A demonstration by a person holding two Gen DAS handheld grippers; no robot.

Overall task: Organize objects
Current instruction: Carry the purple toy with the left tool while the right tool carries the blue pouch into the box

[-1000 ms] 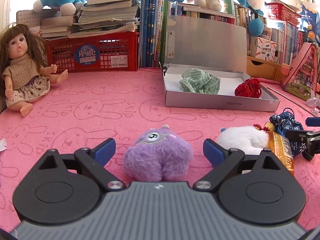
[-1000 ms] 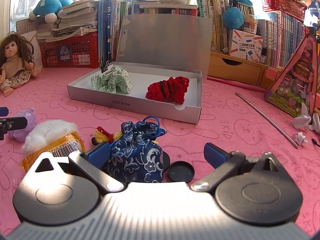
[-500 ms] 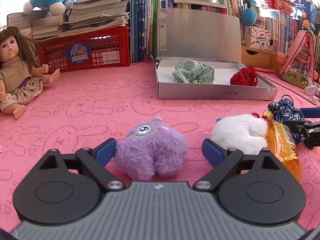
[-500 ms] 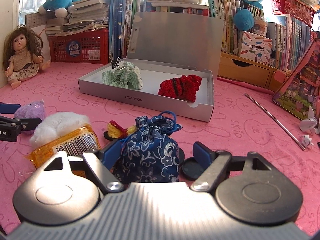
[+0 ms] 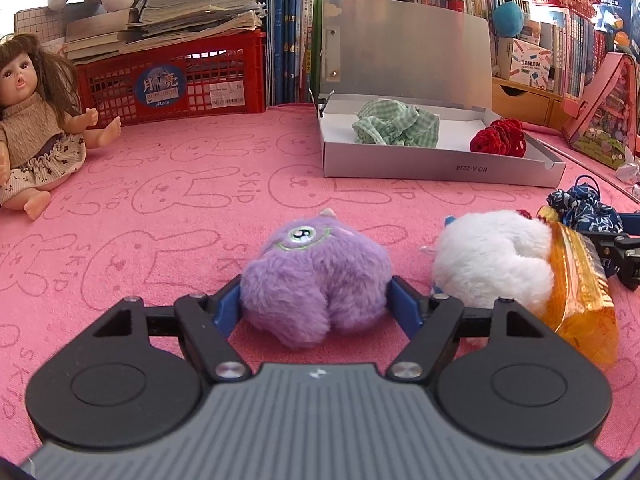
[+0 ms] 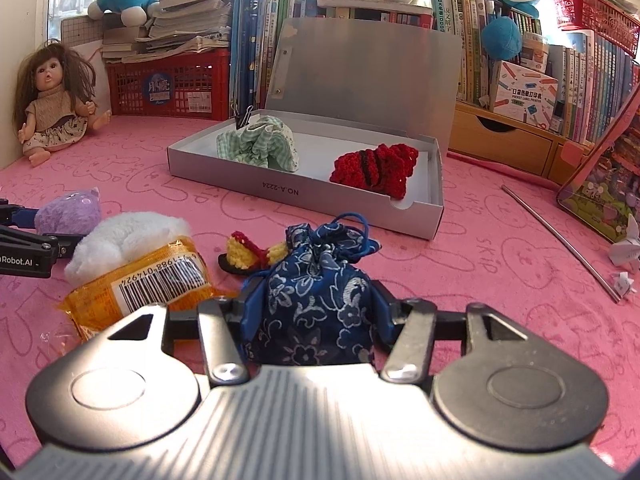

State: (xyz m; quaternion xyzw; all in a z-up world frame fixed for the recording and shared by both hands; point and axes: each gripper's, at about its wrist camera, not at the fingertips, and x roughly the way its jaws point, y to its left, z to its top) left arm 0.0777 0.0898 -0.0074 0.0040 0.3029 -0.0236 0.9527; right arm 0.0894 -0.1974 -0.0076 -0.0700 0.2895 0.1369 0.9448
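Note:
My left gripper (image 5: 316, 304) is shut on a purple one-eyed plush (image 5: 316, 276) that rests on the pink mat; the plush also shows in the right wrist view (image 6: 68, 214). My right gripper (image 6: 314, 316) is shut on a blue floral drawstring pouch (image 6: 316, 300), seen from the left wrist at the right edge (image 5: 580, 208). An open grey box (image 6: 304, 196) stands beyond, holding a green checked cloth (image 6: 260, 144) and a red knitted piece (image 6: 376, 168). The same box shows in the left wrist view (image 5: 440, 164).
A white plush (image 5: 492, 256) and an orange snack packet (image 5: 580, 292) lie between the grippers. A small yellow-red knitted item (image 6: 252, 252) lies by the pouch. A doll (image 5: 32, 120), a red crate (image 5: 172, 80), books and a metal rod (image 6: 560, 240) border the mat.
Both grippers have closed: the left onto the purple plush, the right onto the blue pouch. Both have moved slightly forward.

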